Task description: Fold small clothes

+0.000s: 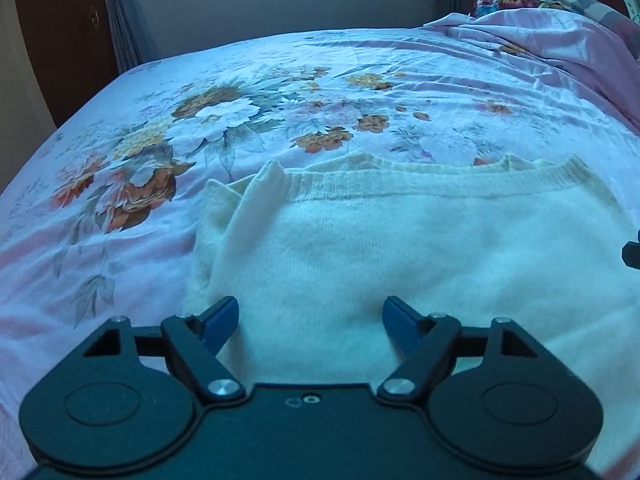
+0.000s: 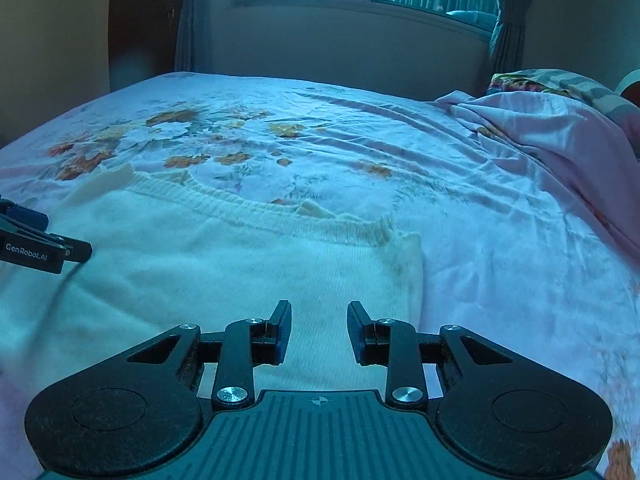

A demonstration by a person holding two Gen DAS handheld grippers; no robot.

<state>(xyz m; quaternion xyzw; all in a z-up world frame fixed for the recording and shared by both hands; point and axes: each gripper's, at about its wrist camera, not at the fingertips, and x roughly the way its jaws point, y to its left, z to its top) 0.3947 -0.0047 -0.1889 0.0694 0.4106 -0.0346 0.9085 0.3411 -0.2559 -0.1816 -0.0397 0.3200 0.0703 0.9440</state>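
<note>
Two grippers hover over a cream knitted sweater lying flat on the flowered bedsheet, its ribbed band along the far edge. The left gripper has its jaws wide apart with nothing between them, above the left side of the knit. The right gripper has its jaws narrower but still apart and empty, near the sweater's right edge. I judge the knit soft, light and limp: it will sag and stretch if lifted at one point, so pinching both layers at the outer corners looks the safest hold.
</note>
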